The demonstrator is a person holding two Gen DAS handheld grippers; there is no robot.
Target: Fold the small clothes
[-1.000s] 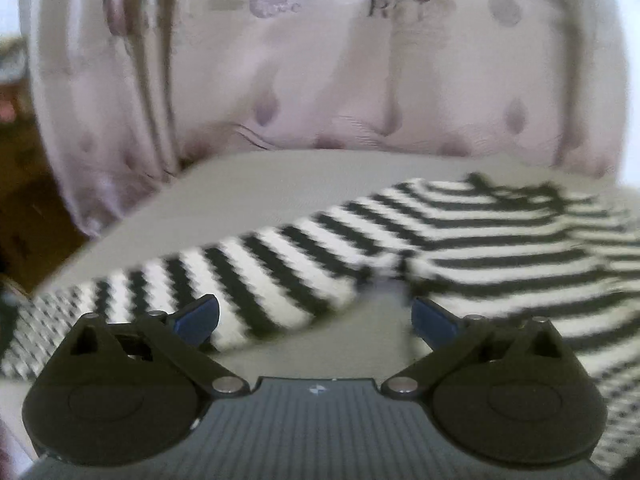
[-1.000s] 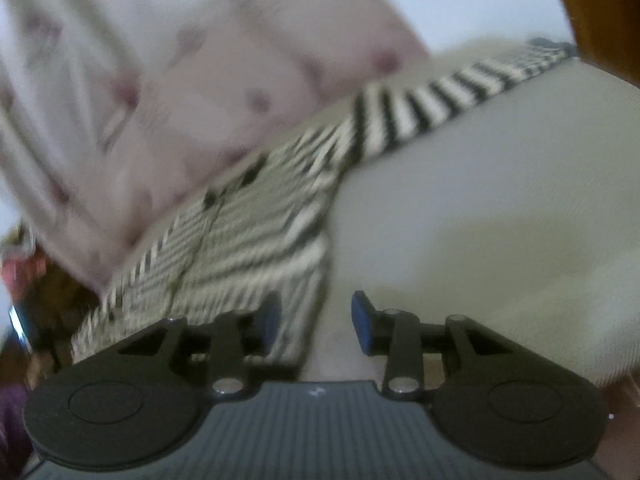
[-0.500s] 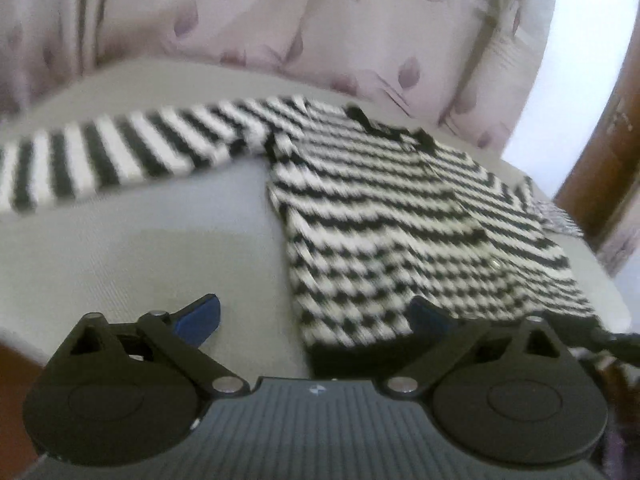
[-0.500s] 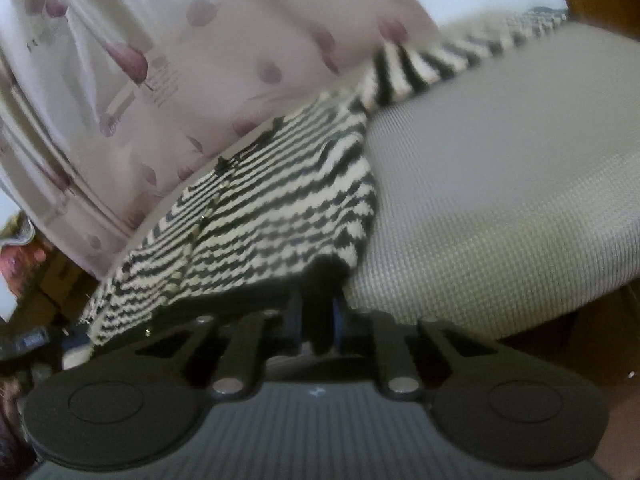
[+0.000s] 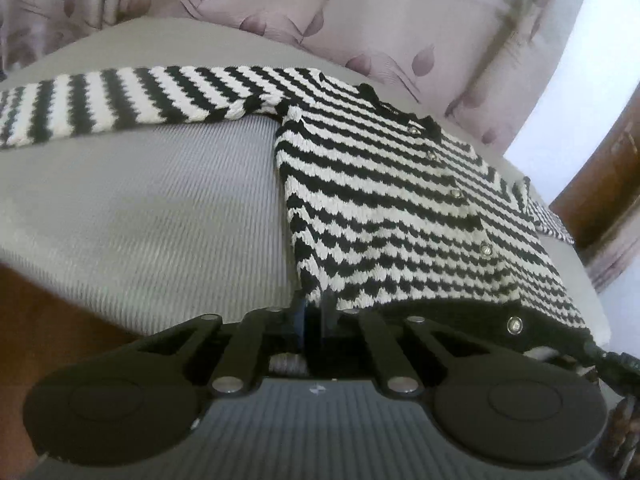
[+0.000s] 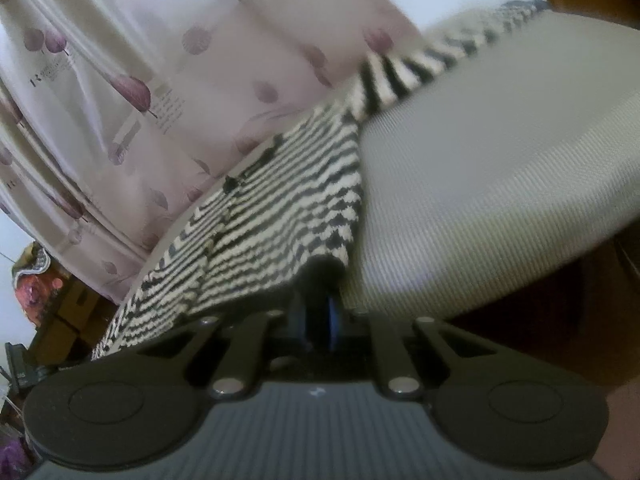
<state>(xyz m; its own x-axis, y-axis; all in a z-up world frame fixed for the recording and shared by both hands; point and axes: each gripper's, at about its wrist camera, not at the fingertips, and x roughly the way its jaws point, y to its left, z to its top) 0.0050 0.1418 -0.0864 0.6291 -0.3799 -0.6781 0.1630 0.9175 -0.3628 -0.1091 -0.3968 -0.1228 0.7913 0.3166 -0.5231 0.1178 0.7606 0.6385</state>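
A black-and-white striped knit cardigan with small shiny buttons lies flat on a grey ribbed cushion. One sleeve stretches out to the left. My left gripper is shut on the hem's near left corner. In the right wrist view the same cardigan runs away up-left, and my right gripper is shut on the black hem's right corner. The far sleeve lies toward the cushion's back edge.
A pale pink curtain with purple leaf prints hangs right behind the cushion. Brown wood stands at the right. The cushion's front edge drops off to a dark floor. Clutter and boxes sit at the far left.
The left gripper swung from the sleeve to the hem's left corner and closed on it. The right gripper closed on the hem's right corner half a second ago and still holds it.
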